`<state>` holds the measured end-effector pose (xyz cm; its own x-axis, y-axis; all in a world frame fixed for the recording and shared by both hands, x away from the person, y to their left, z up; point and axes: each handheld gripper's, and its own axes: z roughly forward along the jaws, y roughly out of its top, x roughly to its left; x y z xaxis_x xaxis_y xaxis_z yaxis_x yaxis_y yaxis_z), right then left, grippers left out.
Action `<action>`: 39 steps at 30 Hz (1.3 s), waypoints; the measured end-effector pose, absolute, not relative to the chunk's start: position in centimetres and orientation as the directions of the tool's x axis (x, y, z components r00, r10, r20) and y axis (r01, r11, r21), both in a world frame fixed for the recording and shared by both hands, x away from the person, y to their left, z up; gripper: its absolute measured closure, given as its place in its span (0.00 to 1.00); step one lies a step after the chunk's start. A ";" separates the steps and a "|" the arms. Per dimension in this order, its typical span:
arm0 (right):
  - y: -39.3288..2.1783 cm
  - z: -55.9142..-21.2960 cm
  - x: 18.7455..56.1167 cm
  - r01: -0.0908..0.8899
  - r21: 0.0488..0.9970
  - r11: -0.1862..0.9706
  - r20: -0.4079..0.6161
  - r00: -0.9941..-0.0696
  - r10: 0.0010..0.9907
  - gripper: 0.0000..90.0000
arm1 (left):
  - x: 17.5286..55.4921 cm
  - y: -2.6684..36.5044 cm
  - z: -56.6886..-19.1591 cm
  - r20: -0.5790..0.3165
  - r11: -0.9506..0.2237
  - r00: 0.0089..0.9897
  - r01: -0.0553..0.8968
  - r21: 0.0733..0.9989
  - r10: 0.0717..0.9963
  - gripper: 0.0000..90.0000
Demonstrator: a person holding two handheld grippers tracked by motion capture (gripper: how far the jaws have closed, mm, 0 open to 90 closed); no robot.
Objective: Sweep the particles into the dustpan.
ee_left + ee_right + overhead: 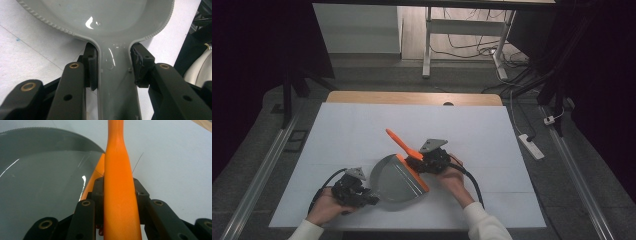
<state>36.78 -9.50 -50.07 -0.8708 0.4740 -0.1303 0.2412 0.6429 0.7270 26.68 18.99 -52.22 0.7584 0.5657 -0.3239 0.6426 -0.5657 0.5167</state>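
We see the white-covered table [362, 125] carrying a grey dustpan [394, 180] near its front edge, its hollow bare and glossy, with an orange lip along the right side. Touching that lip lies an orange brush [404, 145], its slim handle slanting up and away. Our left claw [372, 199] is clamped on the dustpan's grey handle, hand low at the near left. Our right claw [418, 161] is clamped on the brush's handle, wrist angled inward.
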 end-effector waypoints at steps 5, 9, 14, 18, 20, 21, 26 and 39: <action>-9.0 -50.0 36.1 0.212 0.715 0.666 -0.161 -0.877 0.452 0.78 | 26.7 19.0 -52.2 -0.324 -0.566 0.759 0.642 0.516 0.565 0.68; -8.6 -50.0 35.7 0.197 0.714 0.672 -0.173 -0.880 0.442 0.78 | 26.7 19.0 -52.2 -0.323 -0.567 0.759 0.642 0.515 0.566 0.68; -8.2 -49.7 35.0 0.178 0.721 0.669 -0.179 -0.886 0.428 0.79 | 26.7 19.0 -52.2 -0.323 -0.568 0.759 0.642 0.516 0.565 0.68; -7.7 -49.4 34.5 0.157 0.724 0.672 -0.175 -0.900 0.399 0.79 | 26.7 19.0 -52.2 -0.323 -0.568 0.759 0.642 0.516 0.565 0.68; -7.5 -49.3 34.4 0.152 0.737 0.659 -0.164 -0.905 0.392 0.79 | 26.7 19.0 -52.2 -0.322 -0.568 0.759 0.642 0.516 0.565 0.68; -7.5 -49.2 34.3 0.149 0.744 0.652 -0.172 -0.899 0.402 0.79 | 26.7 19.0 -52.2 -0.322 -0.568 0.759 0.642 0.515 0.565 0.68; -8.5 -48.6 34.8 0.175 0.775 0.607 -0.180 -0.860 0.478 0.79 | 26.7 19.0 -52.3 -0.323 -0.568 0.759 0.642 0.515 0.565 0.68; -10.0 -49.6 37.5 0.288 0.785 0.549 -0.120 -0.798 0.590 0.79 | 26.7 19.0 -52.3 -0.323 -0.570 0.760 0.642 0.514 0.564 0.68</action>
<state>37.49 -10.04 -49.57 -0.7984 0.5902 -0.1196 0.2881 0.5487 0.7848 26.72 18.96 -52.32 0.7597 0.5642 -0.3234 0.6416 -0.5695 0.5138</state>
